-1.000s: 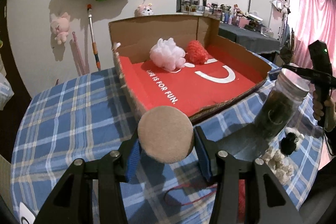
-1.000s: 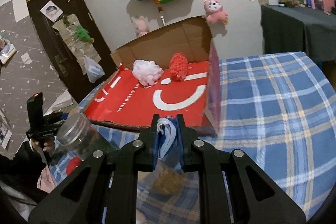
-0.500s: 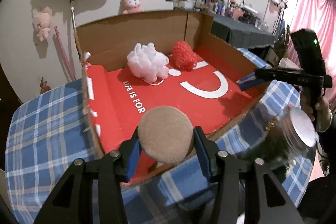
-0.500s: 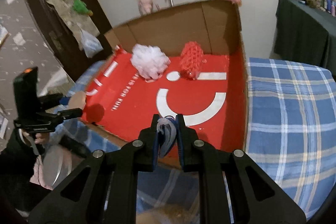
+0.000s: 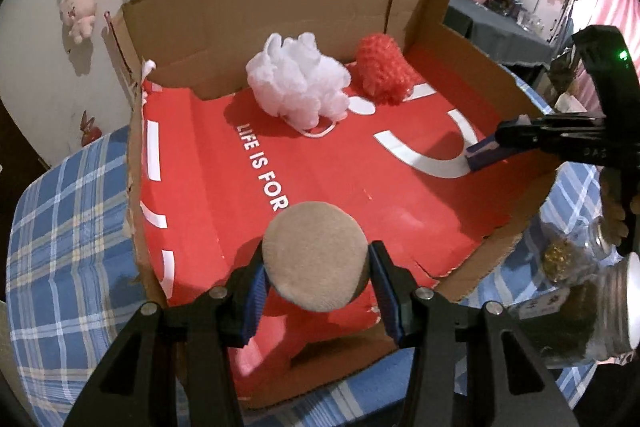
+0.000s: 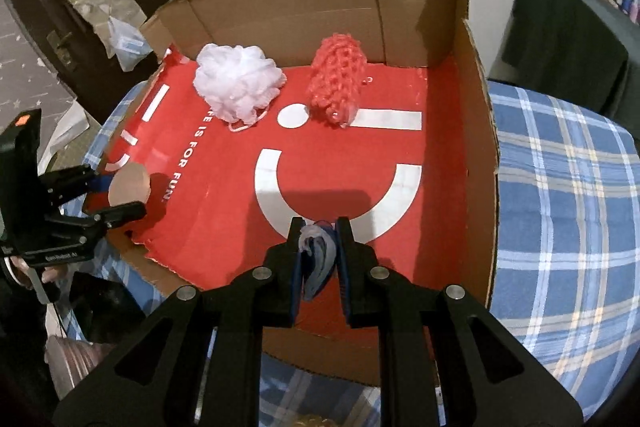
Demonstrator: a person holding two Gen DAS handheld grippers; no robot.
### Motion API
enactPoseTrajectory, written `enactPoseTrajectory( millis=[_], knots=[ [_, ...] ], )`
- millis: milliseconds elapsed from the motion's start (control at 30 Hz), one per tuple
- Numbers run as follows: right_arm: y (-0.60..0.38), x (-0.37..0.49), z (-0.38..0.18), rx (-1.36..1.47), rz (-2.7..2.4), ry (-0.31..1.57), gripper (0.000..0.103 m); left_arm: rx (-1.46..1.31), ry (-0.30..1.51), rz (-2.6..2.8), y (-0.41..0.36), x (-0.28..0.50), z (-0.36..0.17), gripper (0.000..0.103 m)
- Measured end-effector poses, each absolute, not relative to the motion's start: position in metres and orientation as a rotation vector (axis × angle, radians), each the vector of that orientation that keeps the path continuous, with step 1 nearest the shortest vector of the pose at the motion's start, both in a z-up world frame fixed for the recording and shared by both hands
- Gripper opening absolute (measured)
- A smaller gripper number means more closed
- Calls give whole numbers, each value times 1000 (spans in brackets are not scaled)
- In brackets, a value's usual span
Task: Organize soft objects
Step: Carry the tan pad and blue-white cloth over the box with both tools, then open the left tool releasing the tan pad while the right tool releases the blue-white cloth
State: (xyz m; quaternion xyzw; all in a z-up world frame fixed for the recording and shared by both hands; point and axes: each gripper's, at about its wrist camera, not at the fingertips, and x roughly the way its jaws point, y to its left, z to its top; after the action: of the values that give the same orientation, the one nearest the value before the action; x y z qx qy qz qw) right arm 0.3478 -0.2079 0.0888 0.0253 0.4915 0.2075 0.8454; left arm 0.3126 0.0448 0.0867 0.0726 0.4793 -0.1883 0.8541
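Claws [image 5: 316, 269] [image 6: 319, 255] pinch round tan puff [image 5: 316, 261], crumpled bluish cloth [image 6: 316, 259].

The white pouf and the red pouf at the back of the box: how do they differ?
Colour: the white pouf is white, the red pouf coral red. Texture: the white pouf is loose, ruffled mesh; the red pouf is tightly curled and knobbly. Shape: the white pouf is a round ball, the red pouf more elongated. A loop of cord shows under the white pouf, none plainly on the red pouf. Both lie free on the box floor near its back wall.
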Motion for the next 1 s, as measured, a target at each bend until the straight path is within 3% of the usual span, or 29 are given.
enactPoseTrajectory(
  millis=[467, 1000],
  knots=[
    [-202, 358, 85, -48, 388, 1107, 17, 179, 1043, -383, 41, 321, 75, 52],
    [-187, 355, 82, -224, 347, 1057, 29, 183, 1023, -399, 34, 320, 73, 67]
  ],
)
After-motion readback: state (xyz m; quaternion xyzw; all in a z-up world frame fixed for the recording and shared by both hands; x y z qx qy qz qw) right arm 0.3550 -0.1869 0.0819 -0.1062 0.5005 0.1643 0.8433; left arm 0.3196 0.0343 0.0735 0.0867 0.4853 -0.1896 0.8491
